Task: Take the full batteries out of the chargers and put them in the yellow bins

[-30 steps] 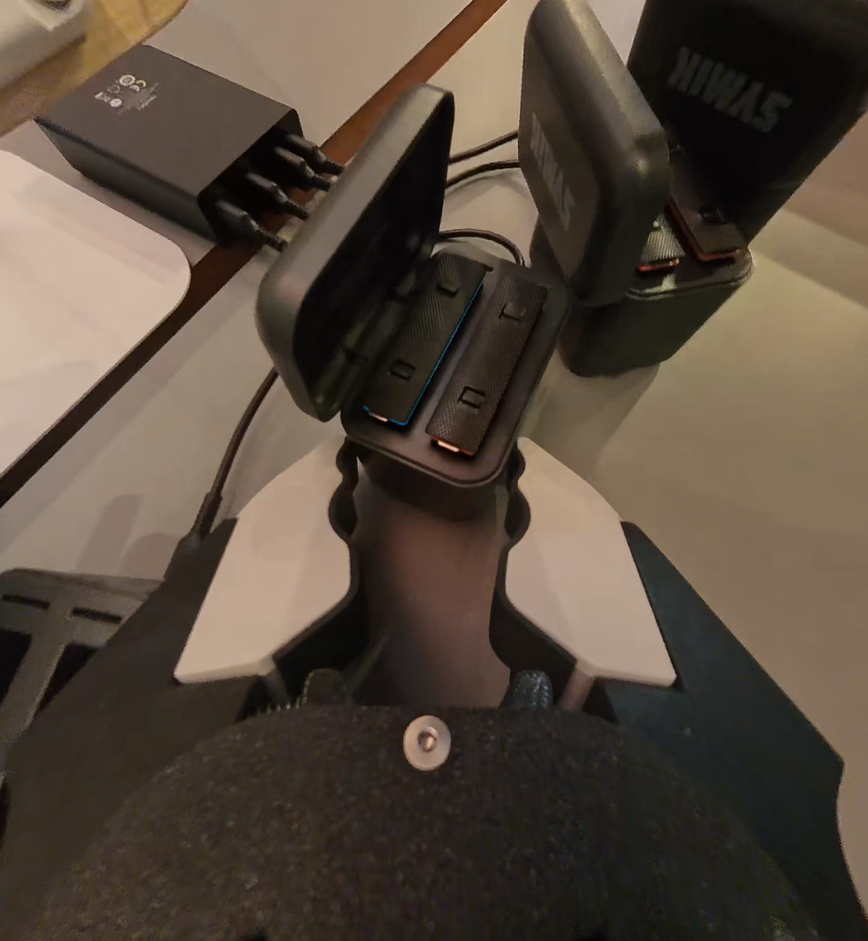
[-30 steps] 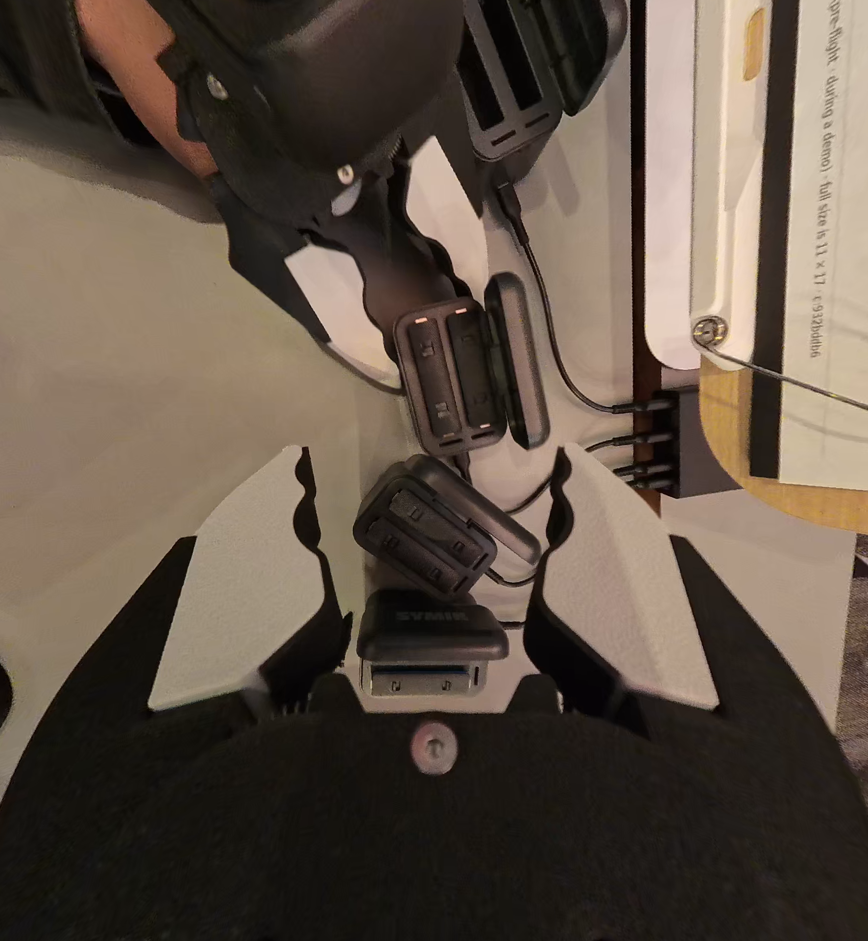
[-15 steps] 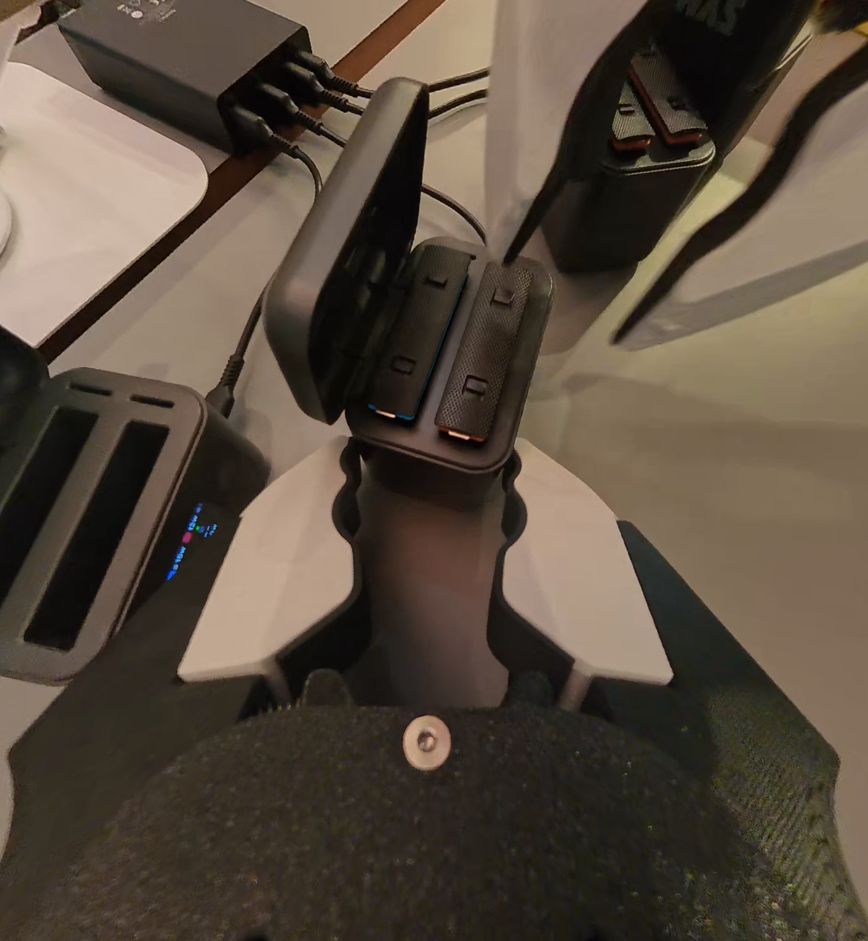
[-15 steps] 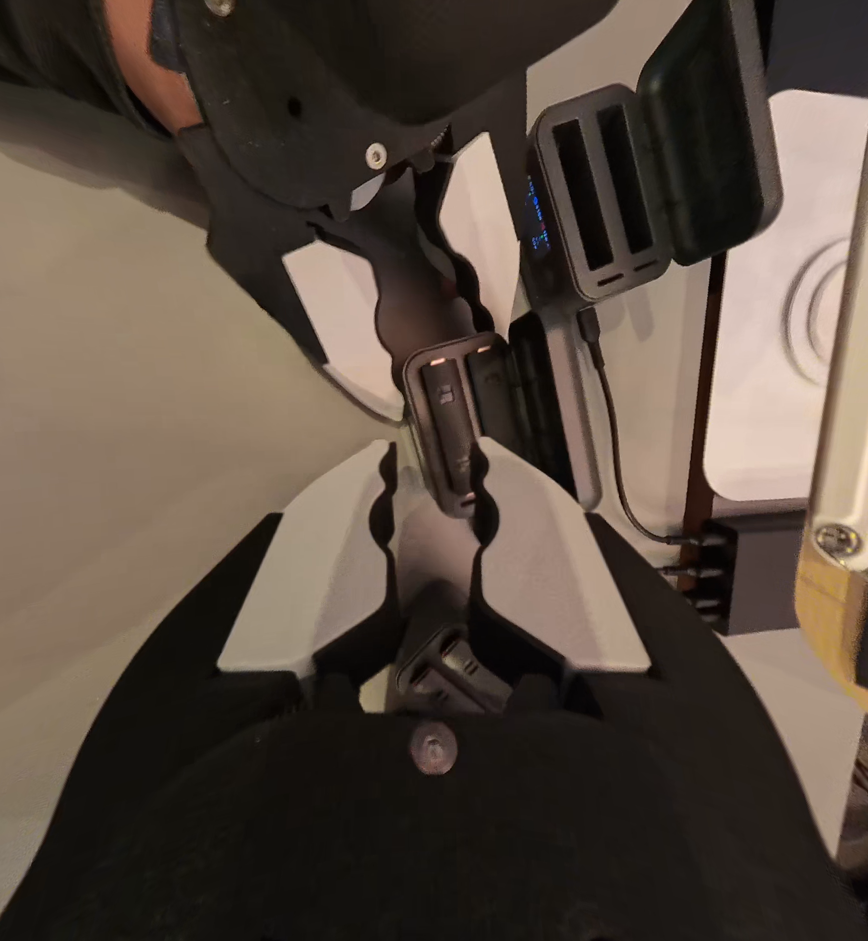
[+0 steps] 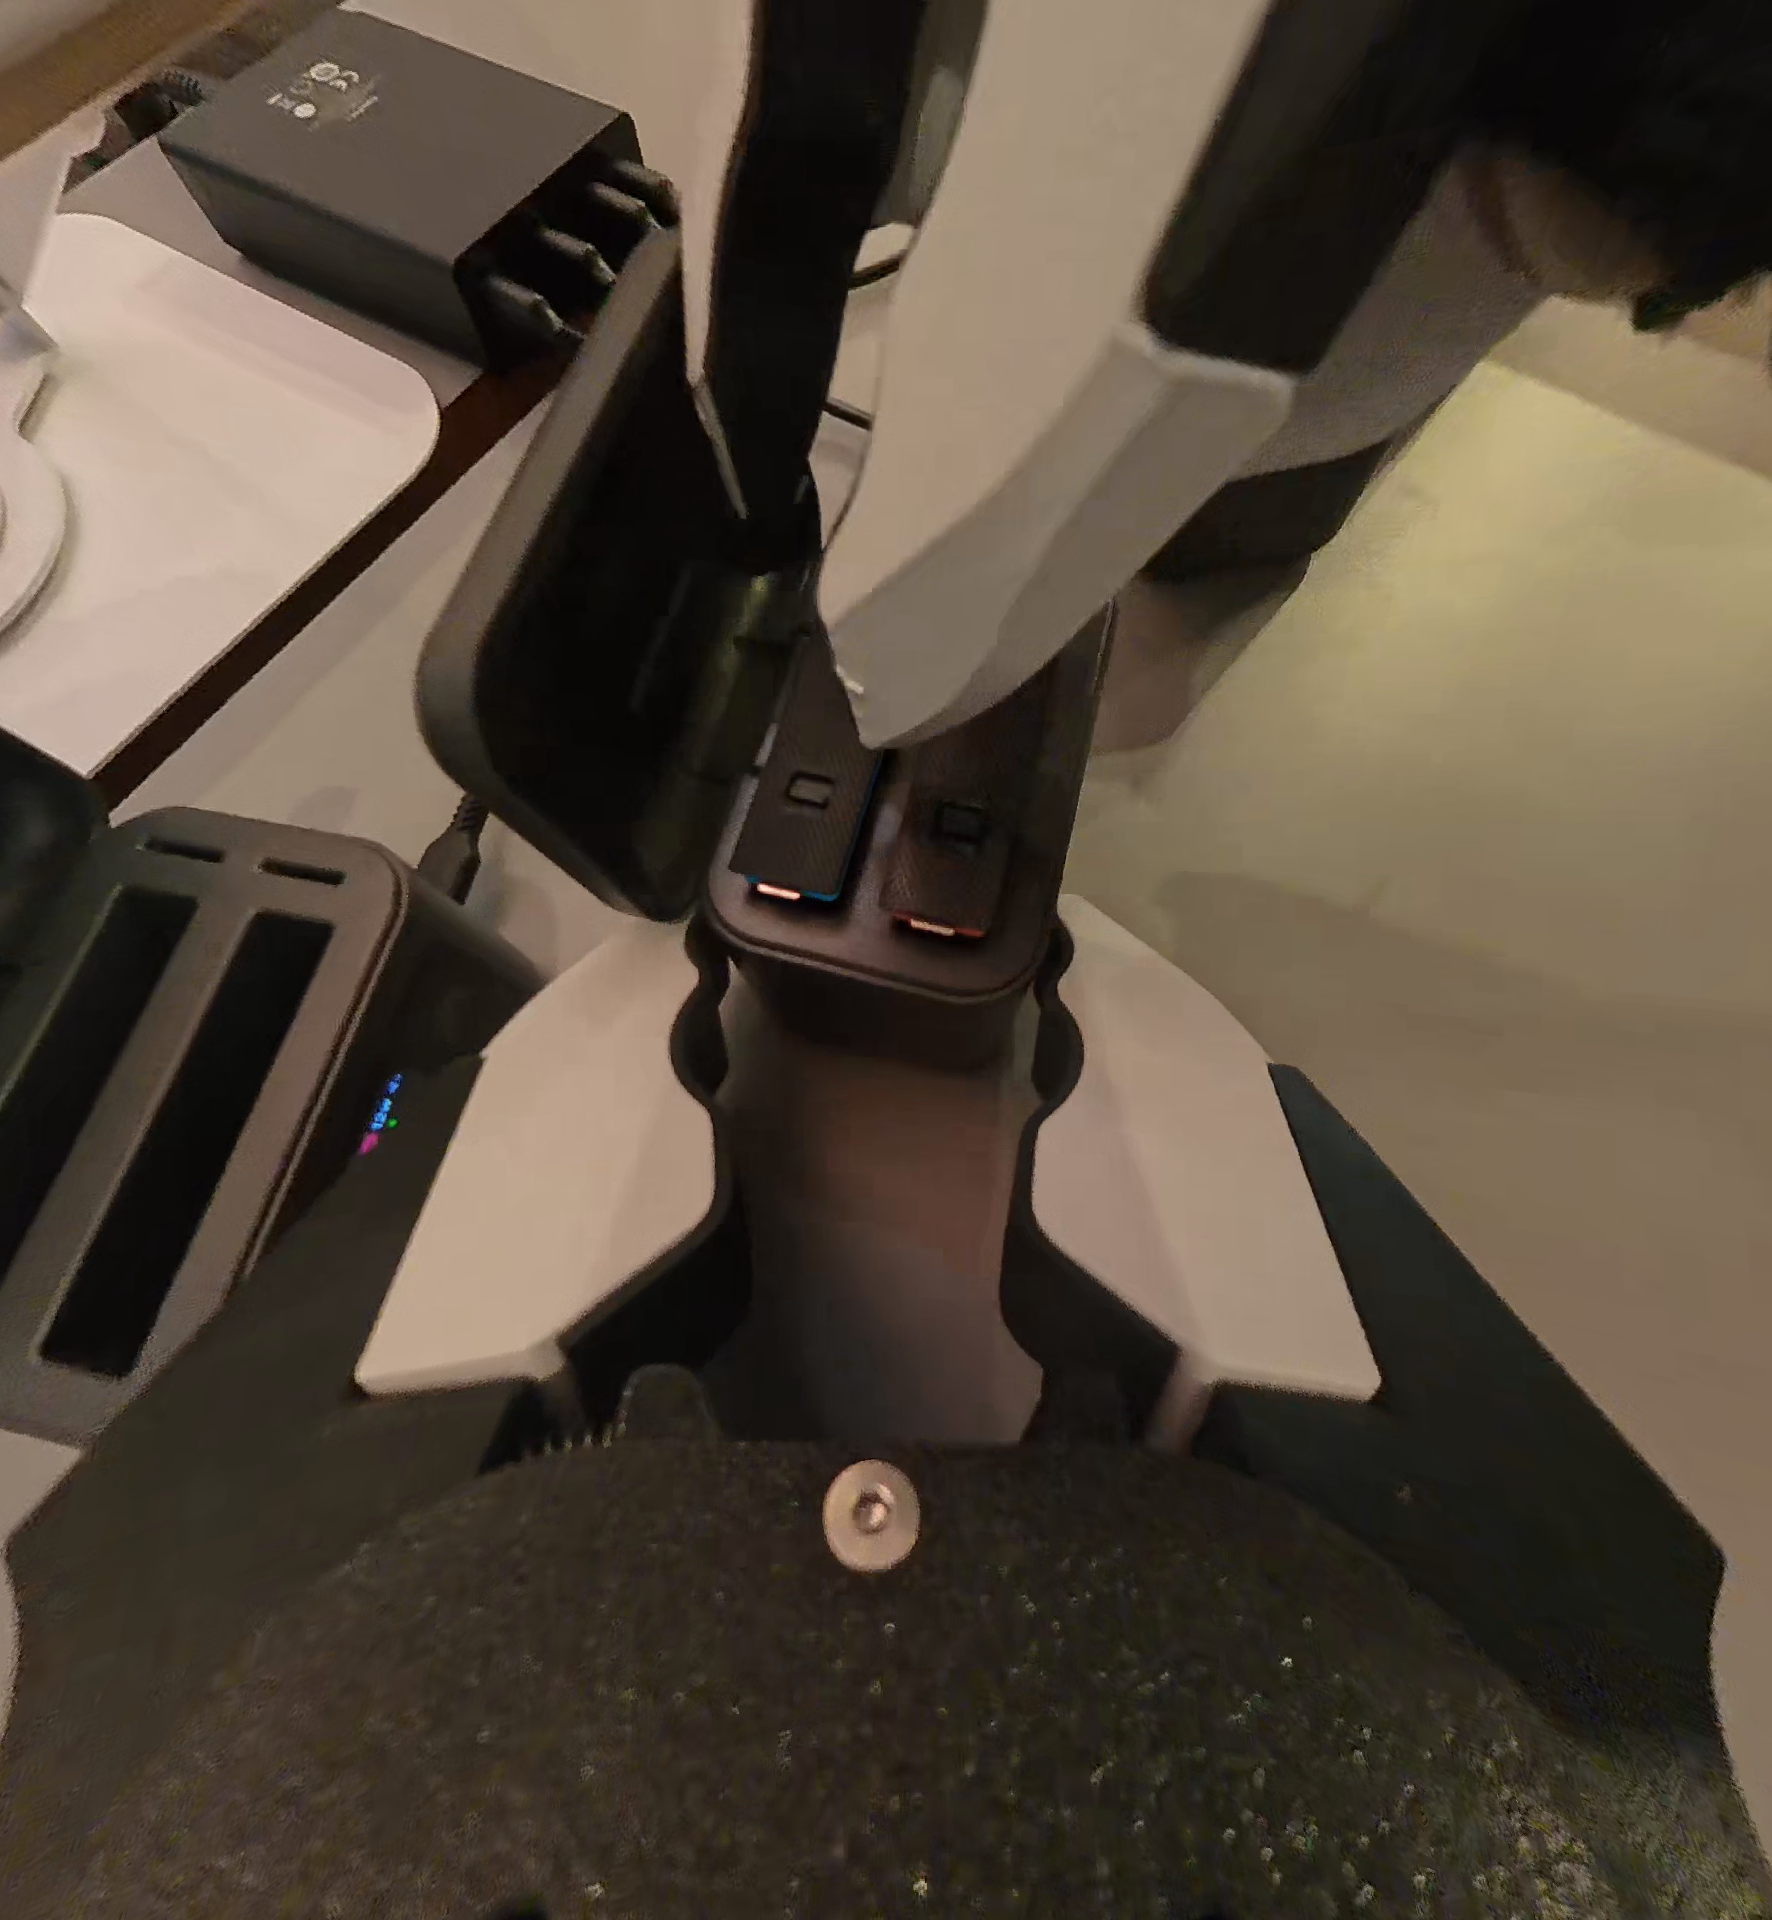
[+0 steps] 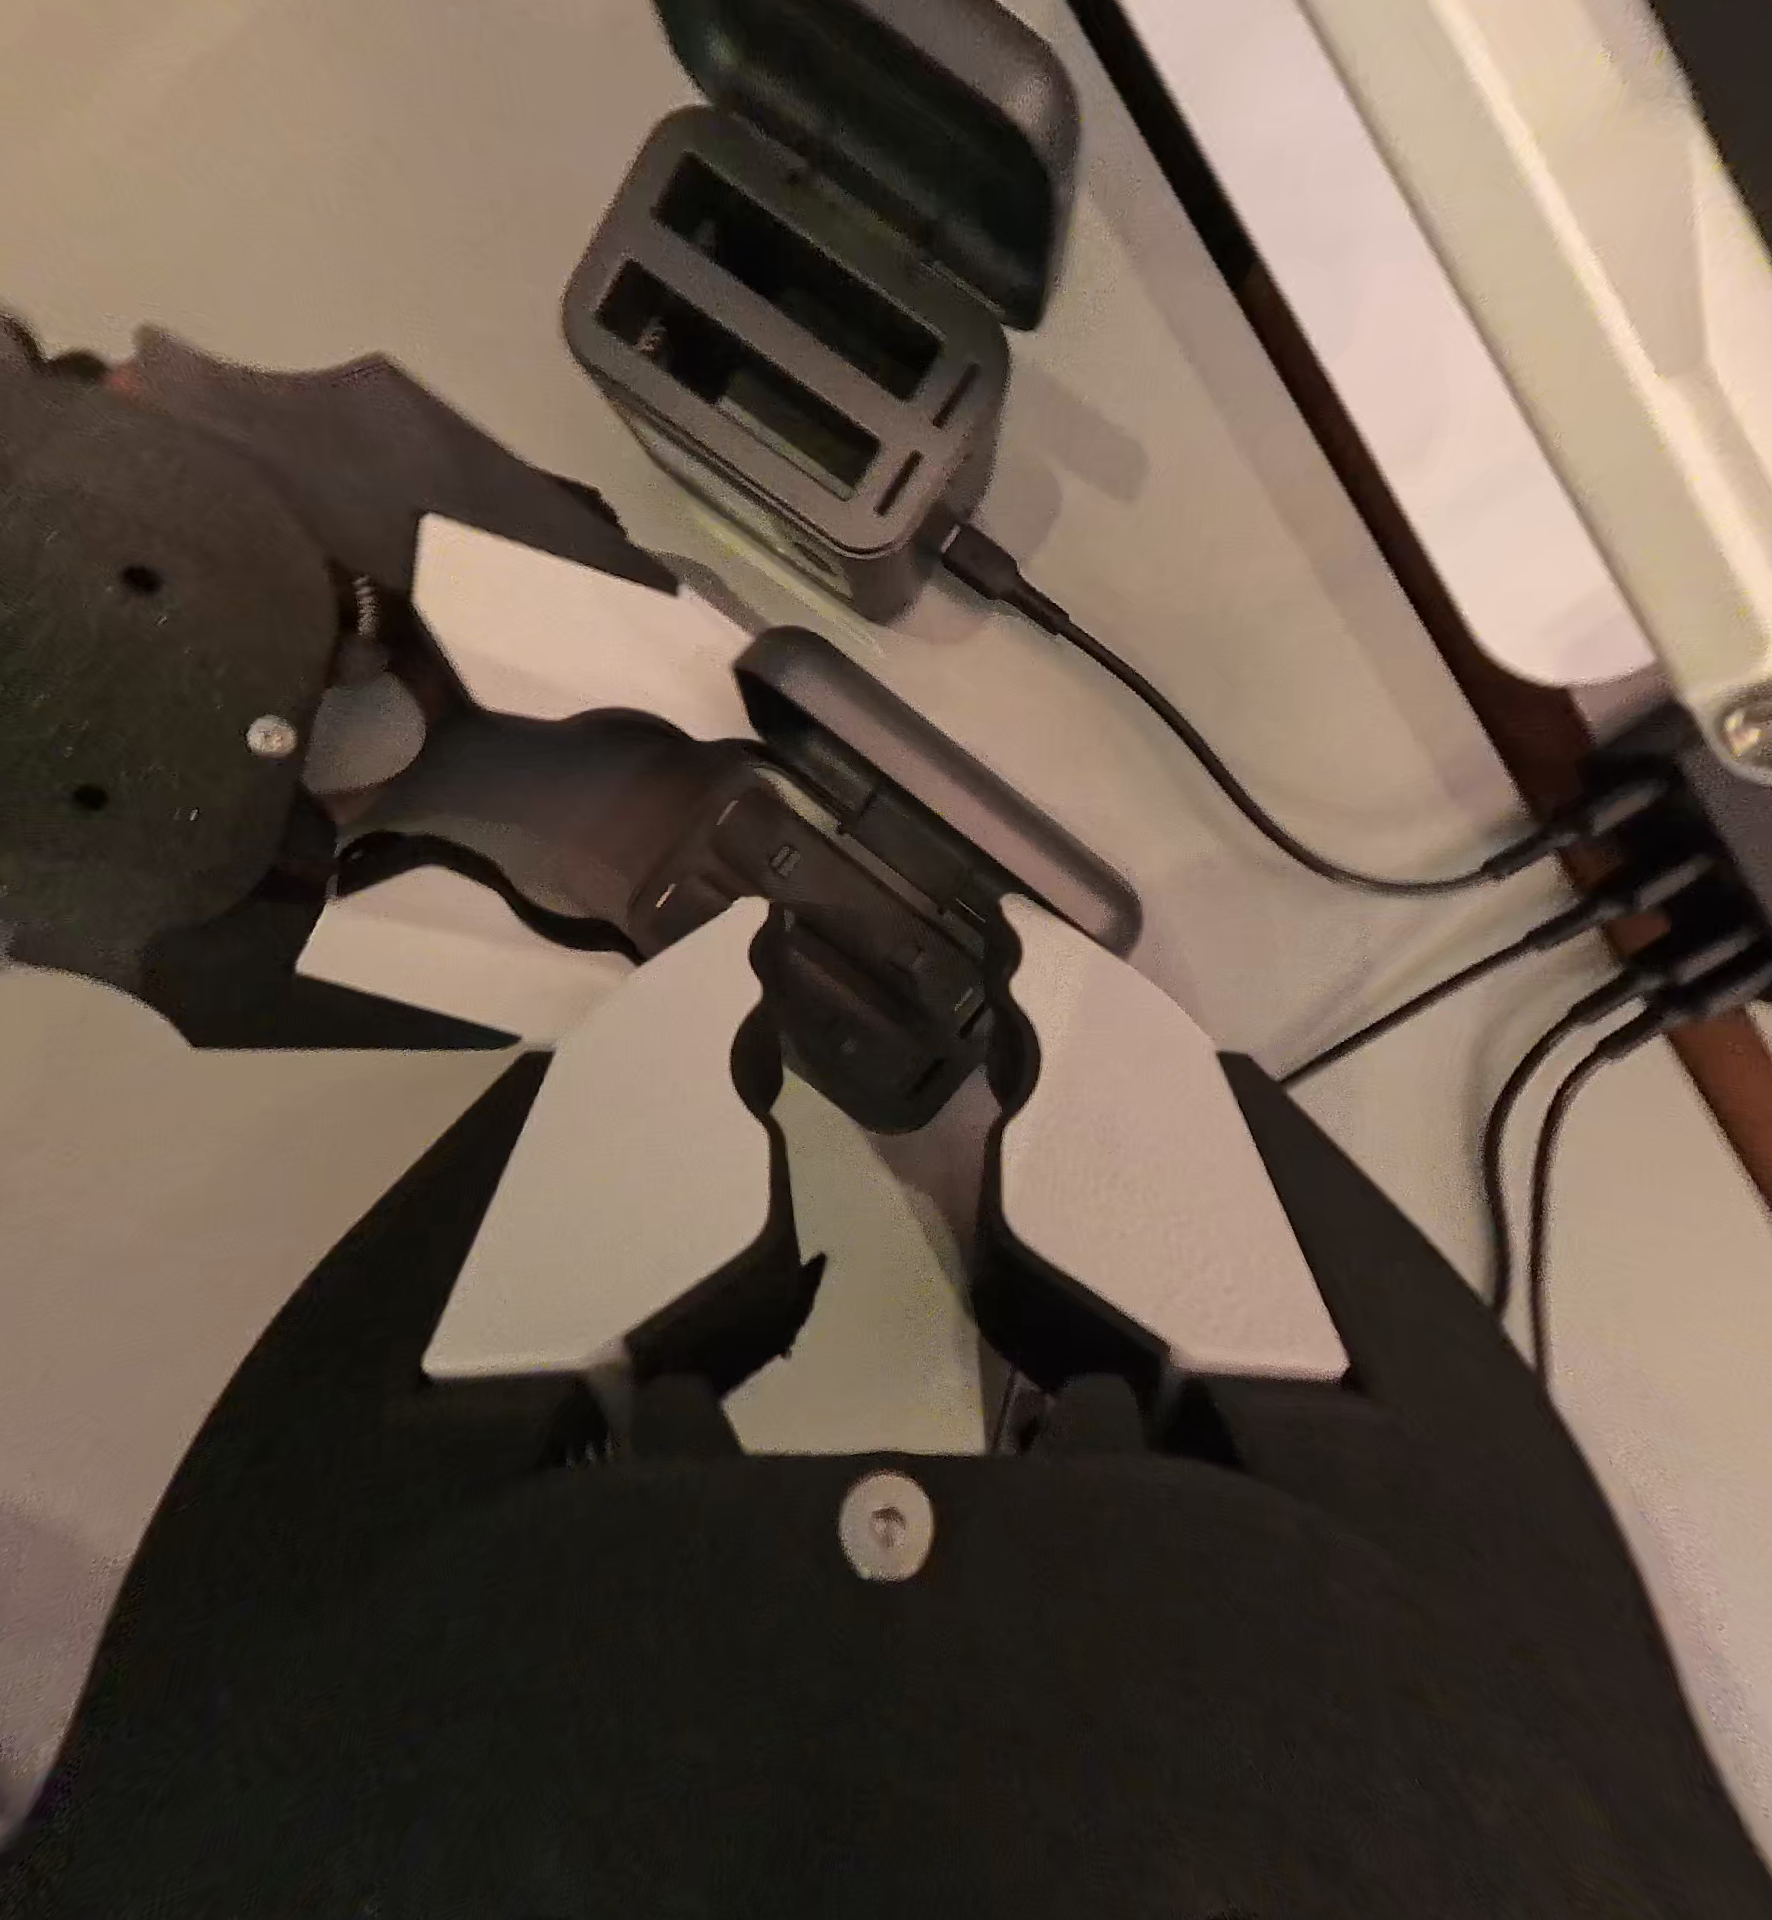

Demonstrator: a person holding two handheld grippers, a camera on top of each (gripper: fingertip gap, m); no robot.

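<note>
Left wrist view. Left gripper [image 5: 877, 966]: fingers clamped on the body of a charger [image 5: 871, 961], lid [image 5: 570, 665] hinged open toward 10 o'clock. Two batteries seated in its slots: left battery [image 5: 809, 831], blue-edged, sitting slightly proud; right battery [image 5: 939, 873] flush. Right gripper [image 5: 820, 582] reaching in from 12 o'clock, white fingers [image 5: 965, 582] over the left battery; contact not discernible. Empty charger [image 5: 134, 1122] at 9 o'clock, both slots bare, small lights lit on its side. Power hub [image 5: 383, 177] at 11 o'clock on the worktop [image 5: 1484, 831].

Right wrist view. Right gripper [image 6: 877, 997]: fingers narrowly parted around the held charger's [image 6: 861, 935] top end; grip on a battery cannot be told. Empty charger [image 6: 788, 416] at 12 o'clock, cable [image 6: 1173, 748] running to the hub [image 6: 1713, 862] at 3 o'clock.

Progress, as judged: one charger emptied; two batteries left here. Yellow bins not in view.
</note>
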